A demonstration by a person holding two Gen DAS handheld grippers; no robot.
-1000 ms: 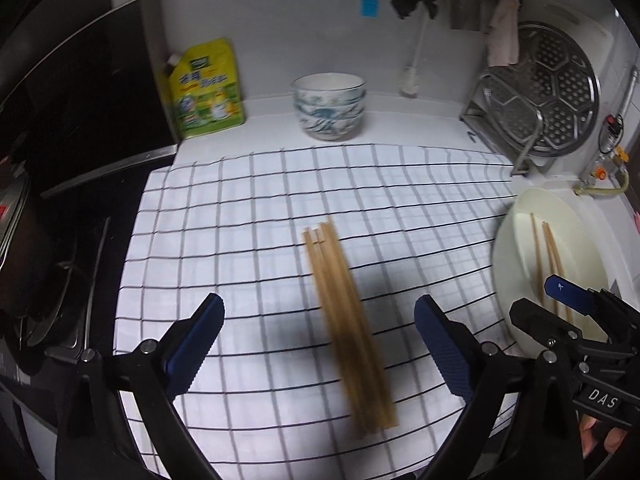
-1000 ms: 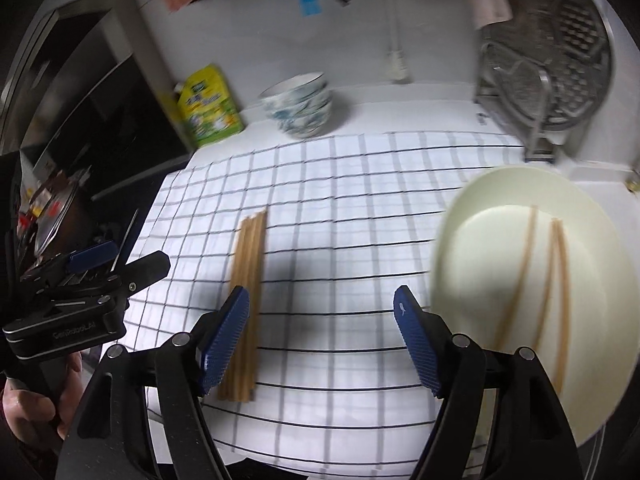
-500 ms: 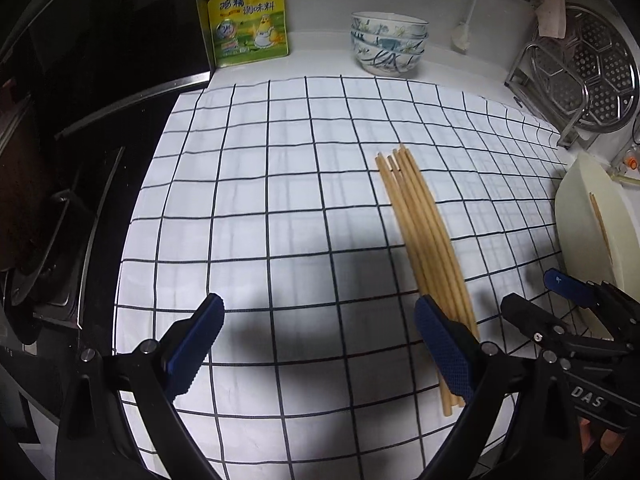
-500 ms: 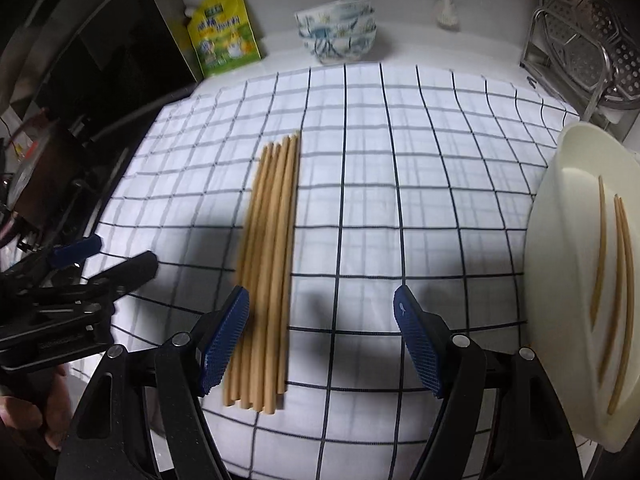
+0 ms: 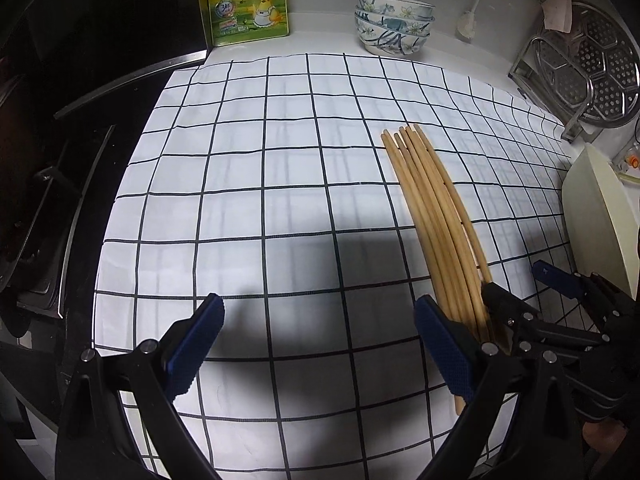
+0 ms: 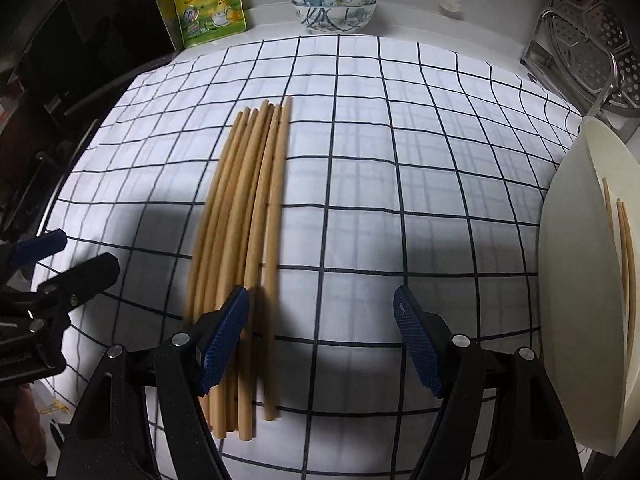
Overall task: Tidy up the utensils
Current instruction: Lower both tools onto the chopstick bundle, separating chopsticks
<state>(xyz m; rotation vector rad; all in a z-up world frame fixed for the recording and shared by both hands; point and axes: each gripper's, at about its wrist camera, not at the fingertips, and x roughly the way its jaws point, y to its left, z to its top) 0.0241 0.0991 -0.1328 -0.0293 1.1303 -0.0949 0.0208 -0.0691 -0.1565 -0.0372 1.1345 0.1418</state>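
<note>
Both grippers have dropped toward the chopsticks (image 6: 244, 216); our right gripper (image 6: 322, 338) and left gripper (image 5: 318, 344) gape empty (fingers wide). Closing at six o'clock may scatter them.

Each camera sat on its own gripper and looked steeply down along the fingers at the checked cloth (image 5: 280, 184) from close above. The left view faced the cloth's left part, with the right gripper (image 5: 516, 292) at its lower right edge. The right view faced the middle, with the left gripper (image 6: 60, 256) at its lower left. Both shared the chopsticks (image 6: 244, 220), bowls (image 5: 394, 24), pouch (image 6: 208, 4) and plate (image 6: 576, 280).
</note>
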